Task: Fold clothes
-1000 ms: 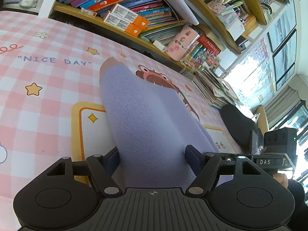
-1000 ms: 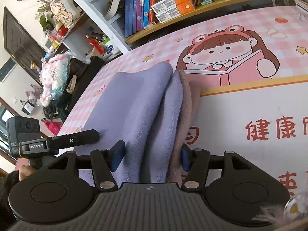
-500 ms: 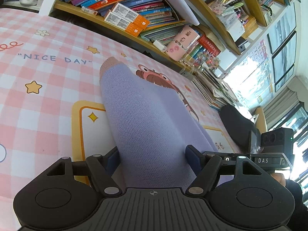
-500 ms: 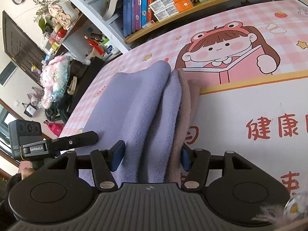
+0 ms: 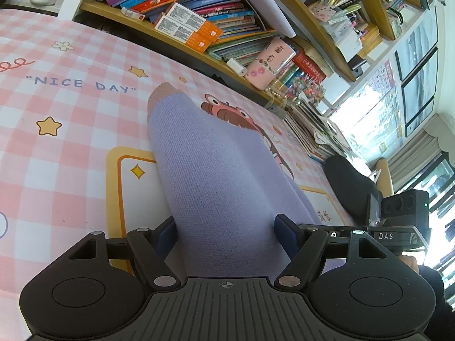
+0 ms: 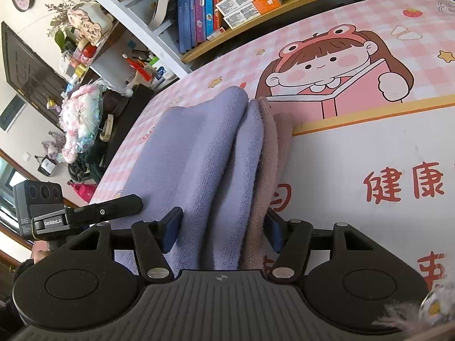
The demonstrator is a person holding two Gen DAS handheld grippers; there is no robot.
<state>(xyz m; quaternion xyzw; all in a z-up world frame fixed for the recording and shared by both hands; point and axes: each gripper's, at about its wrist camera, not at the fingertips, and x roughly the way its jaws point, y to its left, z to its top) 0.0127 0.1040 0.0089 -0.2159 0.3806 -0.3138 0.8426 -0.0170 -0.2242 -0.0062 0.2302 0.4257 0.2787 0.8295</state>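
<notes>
A lilac knit garment point(image 5: 210, 156) with a tan cuff point(image 5: 159, 92) lies folded lengthwise on the pink checked table mat point(image 5: 57, 113). My left gripper point(image 5: 226, 230) is shut on its near end, and the cloth fills the gap between the blue pads. In the right wrist view the same garment point(image 6: 199, 147) shows stacked lilac layers with a tan layer point(image 6: 270, 147) along their right side. My right gripper point(image 6: 223, 227) is shut on that bundle. Each view shows the other gripper's camera housing point(image 5: 403, 207) point(image 6: 37, 201) close beside the cloth.
Bookshelves point(image 5: 199, 28) point(image 6: 227, 0) packed with books run along the table's far edge. A book stack point(image 5: 312, 136) and a dark bag point(image 5: 349, 187) sit to the right. Plush toys point(image 6: 79, 122) and clutter lie beyond the left edge. The cartoon mat point(image 6: 369, 142) stretches rightward.
Both grippers keep their hold on the garment. The views have shifted only slightly, and the cloth lies much as before.
</notes>
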